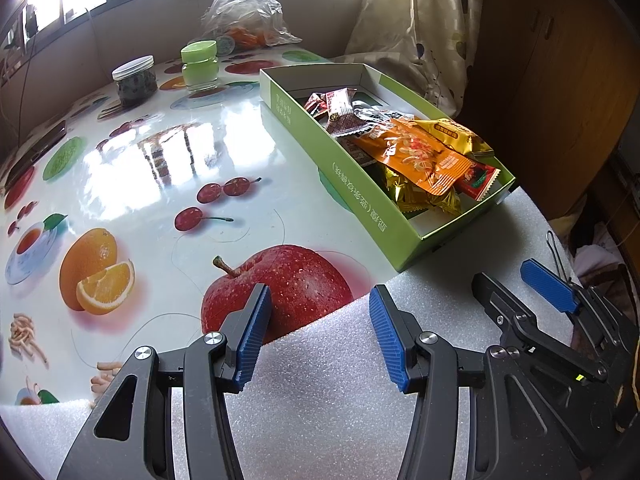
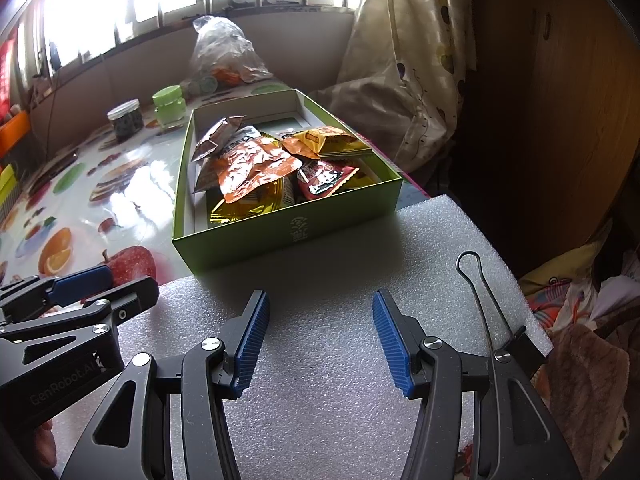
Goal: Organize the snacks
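A green cardboard box [image 1: 360, 196] [image 2: 280, 232] stands on the table with several snack packets in it: an orange packet [image 1: 420, 156] [image 2: 252, 168], a yellow one [image 2: 328, 140], a red one [image 2: 324, 178] and gold ones [image 1: 424, 196]. My left gripper [image 1: 320, 300] is open and empty over the white foam sheet [image 1: 320, 380], short of the box. My right gripper [image 2: 320, 300] is open and empty over the same foam [image 2: 320, 360], in front of the box. Each gripper shows in the other's view, the right one [image 1: 516, 276] and the left one [image 2: 120, 280].
The table [image 1: 180, 160] has a glossy fruit-print cover. A dark-filled jar [image 1: 134, 80], a green-lidded jar [image 1: 200, 66] and a clear plastic bag [image 1: 244, 12] stand at the back. A curtain [image 1: 420, 20] and a wooden cabinet [image 1: 560, 80] are at the right. A binder clip [image 2: 516, 344] grips the foam's right edge.
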